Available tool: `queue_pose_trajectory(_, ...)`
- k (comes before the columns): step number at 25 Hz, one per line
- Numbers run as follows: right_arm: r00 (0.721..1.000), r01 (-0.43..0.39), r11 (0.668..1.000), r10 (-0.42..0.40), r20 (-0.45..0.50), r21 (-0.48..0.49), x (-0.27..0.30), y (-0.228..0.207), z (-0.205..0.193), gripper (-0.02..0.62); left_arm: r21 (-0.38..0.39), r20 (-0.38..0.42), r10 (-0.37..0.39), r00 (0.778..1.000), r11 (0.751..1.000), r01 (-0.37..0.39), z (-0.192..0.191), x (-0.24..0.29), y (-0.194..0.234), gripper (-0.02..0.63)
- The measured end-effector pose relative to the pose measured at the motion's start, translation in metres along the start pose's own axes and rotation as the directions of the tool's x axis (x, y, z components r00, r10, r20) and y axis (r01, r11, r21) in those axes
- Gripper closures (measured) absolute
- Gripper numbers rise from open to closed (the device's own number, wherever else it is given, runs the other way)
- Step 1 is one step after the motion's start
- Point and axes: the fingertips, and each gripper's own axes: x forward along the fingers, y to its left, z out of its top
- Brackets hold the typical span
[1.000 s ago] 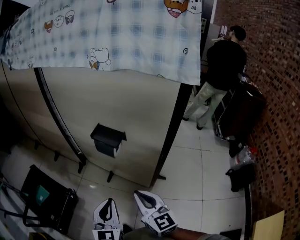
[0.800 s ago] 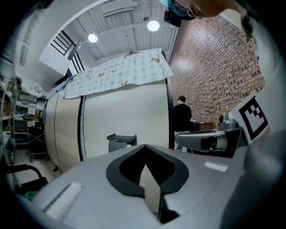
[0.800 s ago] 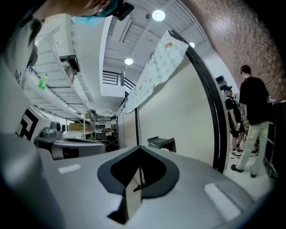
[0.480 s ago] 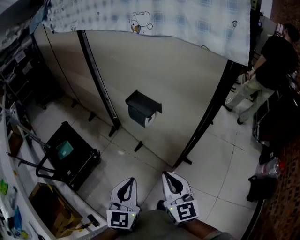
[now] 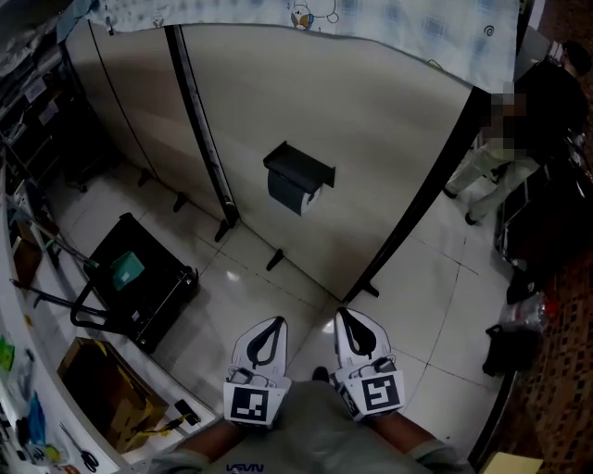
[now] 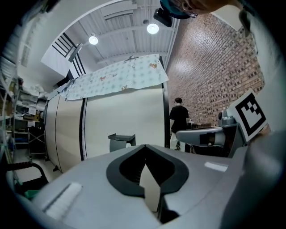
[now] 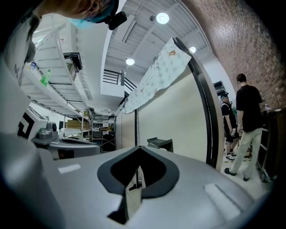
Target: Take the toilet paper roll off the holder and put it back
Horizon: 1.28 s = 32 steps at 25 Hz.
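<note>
Far left of the holder (image 5: pixel 298 170) and lower in the head view, a cardboard box (image 5: pixel 95 393) sits on the tiled floor (image 5: pixel 417 305). A black case (image 5: pixel 139 289) lies between the box and the holder. The left tool (image 5: pixel 275 320) is below the holder and well apart from it, pointing toward it. Its jaws are pressed together with nothing between them.

The holder is black with a flat lid and is fixed to a beige partition (image 5: pixel 389 139). The toilet paper roll (image 5: pixel 312 197) sits in it under the lid, its white end showing at the holder's lower right. Above the holder, a patterned cloth (image 5: pixel 398 23) hangs over the partition's top edge.

The right tool (image 5: pixel 346 313) is below the holder and slightly to its right, just beside the left tool. It is likewise well apart from the holder, with its jaws pressed together and empty.

Far right of the holder, past the partition's dark end post (image 5: pixel 422 199), a person (image 5: pixel 542 102) in a dark top stands near a brick wall (image 5: pixel 565 370). A black bag (image 5: pixel 511 349) lies on the floor lower down.
</note>
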Motion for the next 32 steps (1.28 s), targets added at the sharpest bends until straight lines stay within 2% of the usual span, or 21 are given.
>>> queue_pose_trajectory(11,0.998,0.054,0.998,-0.053,-0.041,0.018,-0.003,0.016,-0.015,0.595,-0.023,-0.033,-0.013,0.999,1.000,0.012,-0.014,-0.006,0.016,0.600)
queue_pose_trajectory(32,0.998,0.044,0.999,-0.042,-0.057,0.031,0.006,0.017,-0.021,0.595,-0.016,-0.021,-0.004,1.000,1.000,0.004,-0.014,-0.004,0.023,0.600)
